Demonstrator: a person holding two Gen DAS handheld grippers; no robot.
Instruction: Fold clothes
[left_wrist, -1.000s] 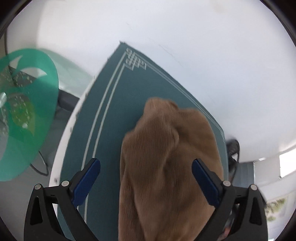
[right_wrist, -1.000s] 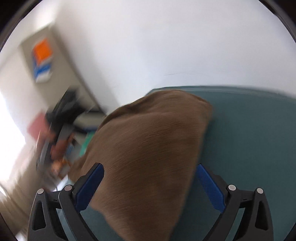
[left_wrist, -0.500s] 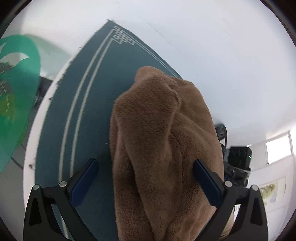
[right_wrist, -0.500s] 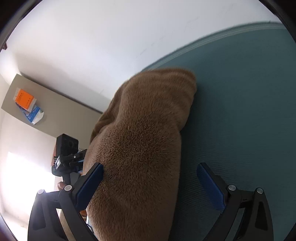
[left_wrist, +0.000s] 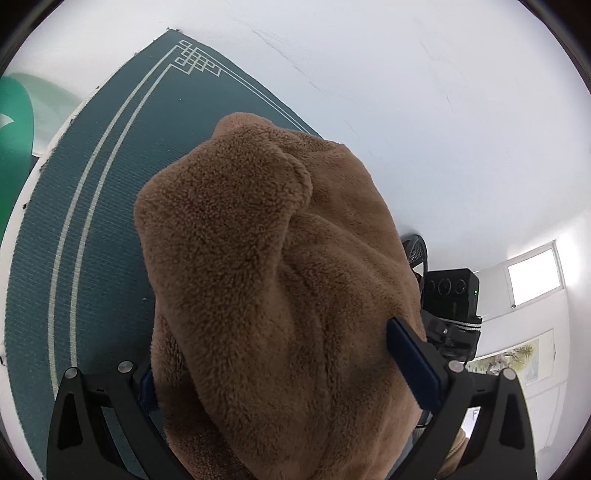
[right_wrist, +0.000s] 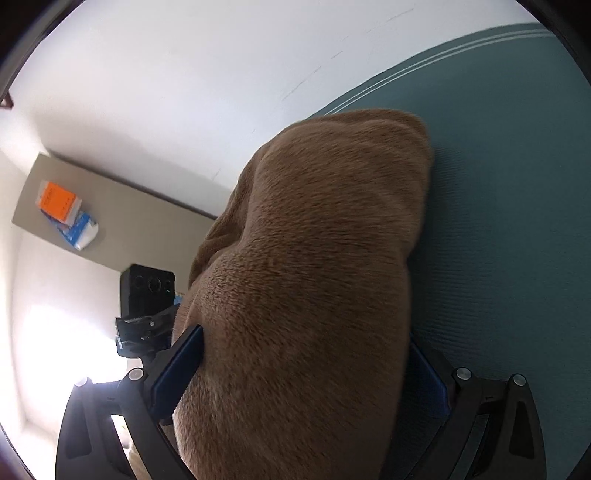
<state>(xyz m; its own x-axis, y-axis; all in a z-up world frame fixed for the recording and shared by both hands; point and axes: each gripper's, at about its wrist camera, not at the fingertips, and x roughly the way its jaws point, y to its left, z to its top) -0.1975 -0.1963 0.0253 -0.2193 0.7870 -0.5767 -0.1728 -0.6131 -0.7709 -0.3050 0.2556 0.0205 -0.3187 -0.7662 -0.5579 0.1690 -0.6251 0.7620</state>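
L claw (left_wrist: 291, 373): my blue pads sit wide apart w/ the brown fleece garment (left_wrist: 273, 280) bulging between them; fabric hides the L pad almost fully. Pads appear pressed into the fleece sides, so I read this as a grip on the bundle. R claw (right_wrist: 306, 373): same condition, wide spread, blue pads flanking the fleece, R pad mostly hidden behind it. Garment is bunched, not flat, and rises from both claws over the teal mat (left_wrist: 92, 206). Mat has pale double border lines and lies on the white tabletop (left_wrist: 406, 92). Far: black camera unit (left_wrist: 450, 295) beyond the fleece; green object (left_wrist: 14, 155) at L edge; orange box (right_wrist: 57, 199) on a beige surface.
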